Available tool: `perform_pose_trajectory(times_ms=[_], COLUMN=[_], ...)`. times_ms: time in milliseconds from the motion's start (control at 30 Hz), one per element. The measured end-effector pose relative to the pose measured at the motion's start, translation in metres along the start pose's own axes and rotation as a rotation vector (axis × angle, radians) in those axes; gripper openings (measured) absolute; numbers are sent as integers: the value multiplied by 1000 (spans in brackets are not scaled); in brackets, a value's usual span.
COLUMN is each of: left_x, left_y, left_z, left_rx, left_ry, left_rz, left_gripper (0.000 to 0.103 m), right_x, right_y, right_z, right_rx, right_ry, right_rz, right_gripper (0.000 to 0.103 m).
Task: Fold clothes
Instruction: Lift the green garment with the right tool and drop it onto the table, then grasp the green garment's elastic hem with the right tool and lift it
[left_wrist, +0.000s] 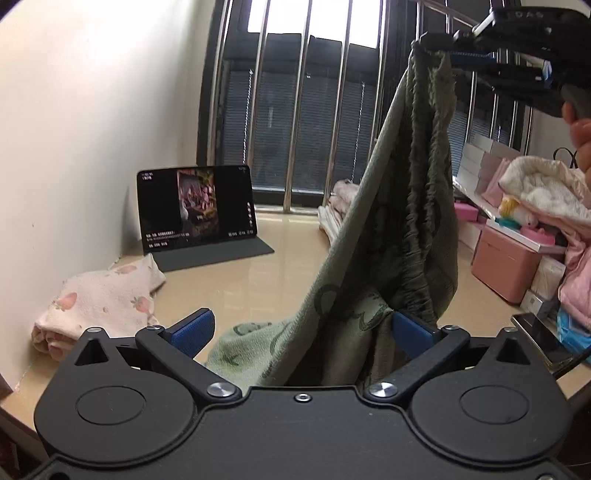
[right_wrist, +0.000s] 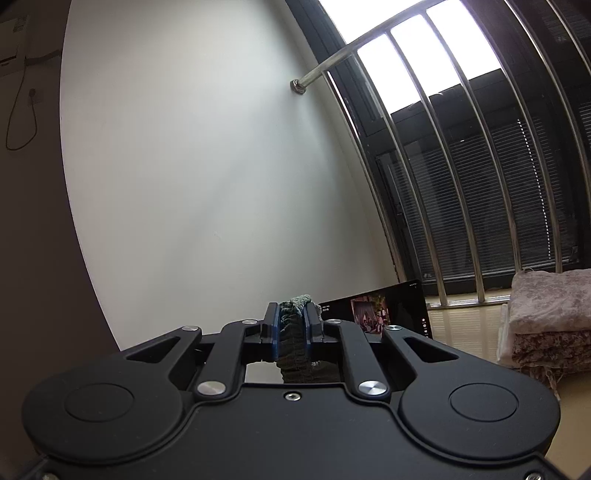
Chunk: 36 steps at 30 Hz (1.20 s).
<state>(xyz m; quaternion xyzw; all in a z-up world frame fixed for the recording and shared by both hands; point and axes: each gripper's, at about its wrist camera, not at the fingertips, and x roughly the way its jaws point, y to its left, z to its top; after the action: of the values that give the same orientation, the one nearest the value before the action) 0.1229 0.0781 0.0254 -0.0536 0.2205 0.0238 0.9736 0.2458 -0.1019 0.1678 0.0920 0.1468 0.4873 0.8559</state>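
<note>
A green patterned garment (left_wrist: 399, 229) with an elastic waistband hangs in the air over the beige floor. My right gripper (right_wrist: 291, 321) is shut on its bunched waistband (right_wrist: 293, 332); it also shows high at the top right of the left wrist view (left_wrist: 443, 48). My left gripper (left_wrist: 299, 328) is open, low down, its blue-padded fingers (left_wrist: 195, 328) spread on both sides of the garment's lower part, which drapes between them. The lowest cloth is hidden behind the gripper body.
A folded pink strawberry-print cloth (left_wrist: 96, 302) lies left by the wall. A tablet (left_wrist: 195, 206) stands on its cover near the barred window (left_wrist: 303, 110). Folded fabrics (right_wrist: 550, 325), pink boxes (left_wrist: 506, 262), fluffy clothes (left_wrist: 546, 192) and a phone (left_wrist: 543, 339) crowd the right.
</note>
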Motion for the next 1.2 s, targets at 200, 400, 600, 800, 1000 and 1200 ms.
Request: perform_pose_trajectory(times_ms=[200, 400, 600, 800, 1000, 1200], left_x=[23, 62, 84, 80, 57, 21], left_y=[-16, -45, -45, -35, -21, -8], left_z=[-47, -85, -97, -100, -90, -47], left_rx=[-76, -75, -41, -29, -70, -90], left_ry=[187, 267, 330, 291, 217, 108], left_rz=[-187, -201, -107, -140, -182, -259], left_gripper=[103, 103, 98, 40, 15, 15], right_x=[-23, -43, -37, -14, 16, 27], right_y=[-31, -27, -27, -18, 10, 30], right_z=[5, 7, -37, -157, -220, -220], right_rx=[114, 72, -190, -640, -1036, -1040], right_ry=[57, 24, 249, 642, 635, 538], right_rz=[-1, 2, -193, -219, -264, -171], right_gripper=[12, 3, 47, 59, 59, 59])
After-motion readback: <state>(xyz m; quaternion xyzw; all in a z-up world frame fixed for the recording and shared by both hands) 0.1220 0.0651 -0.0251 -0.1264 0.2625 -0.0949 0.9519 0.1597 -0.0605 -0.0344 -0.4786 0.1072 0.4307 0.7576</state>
